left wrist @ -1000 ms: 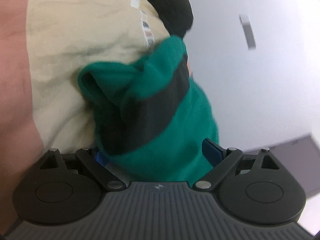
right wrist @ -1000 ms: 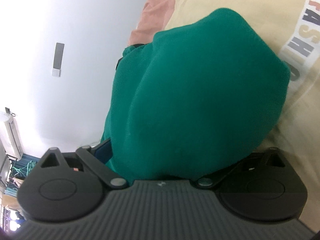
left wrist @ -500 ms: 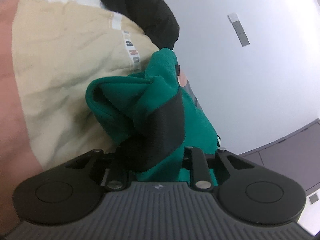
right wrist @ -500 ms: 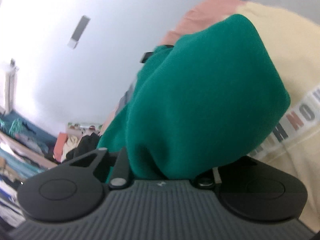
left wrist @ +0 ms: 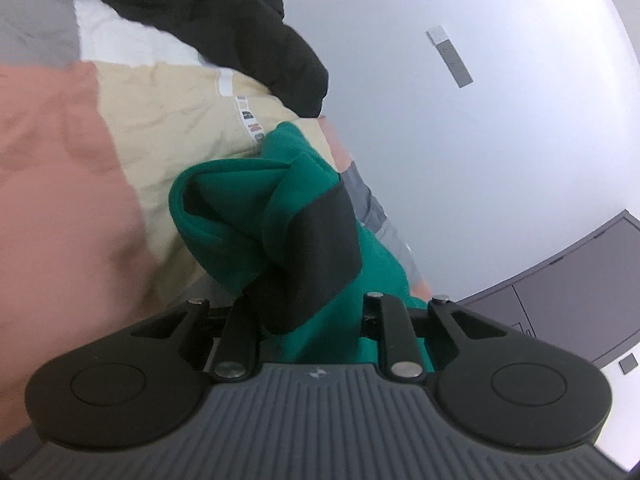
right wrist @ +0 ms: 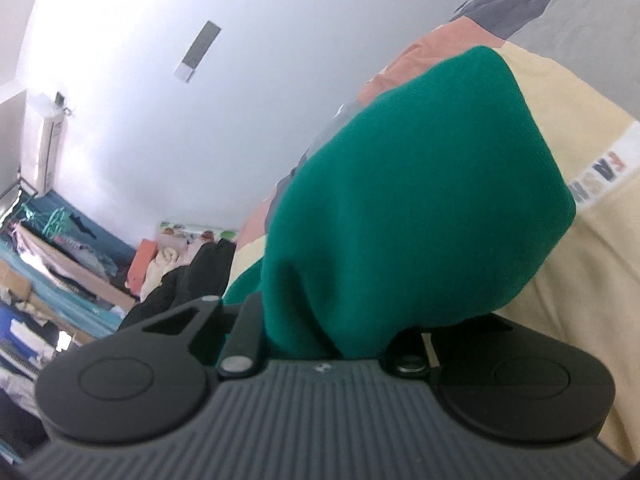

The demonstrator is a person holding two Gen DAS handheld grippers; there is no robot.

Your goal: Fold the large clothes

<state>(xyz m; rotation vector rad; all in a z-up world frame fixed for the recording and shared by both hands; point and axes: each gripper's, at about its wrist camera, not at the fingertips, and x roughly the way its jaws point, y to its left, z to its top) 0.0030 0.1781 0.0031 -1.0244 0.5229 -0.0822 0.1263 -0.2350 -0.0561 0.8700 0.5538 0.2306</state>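
Note:
A green garment (left wrist: 248, 200) with a black band (left wrist: 320, 248) bunches up in front of the left wrist camera. My left gripper (left wrist: 312, 320) is shut on it, and the cloth hides the fingertips. In the right wrist view another part of the green garment (right wrist: 420, 200) bulges out as a smooth fold. My right gripper (right wrist: 320, 344) is shut on that part, its fingertips buried in the fabric. Both bunches hang lifted above the cream bed cover (left wrist: 168, 120).
The cream cover (right wrist: 592, 280) carries printed letters and borders salmon patches (left wrist: 52, 180) and grey ones. A black garment (left wrist: 240, 20) lies at the far end. A white wall fills the background, with a grey cabinet (left wrist: 580, 280) and cluttered shelves (right wrist: 60, 260) at the sides.
Both grippers went from open around the green cloth to shut on it. Both then rose with the cloth and rolled, so more wall and room shows behind.

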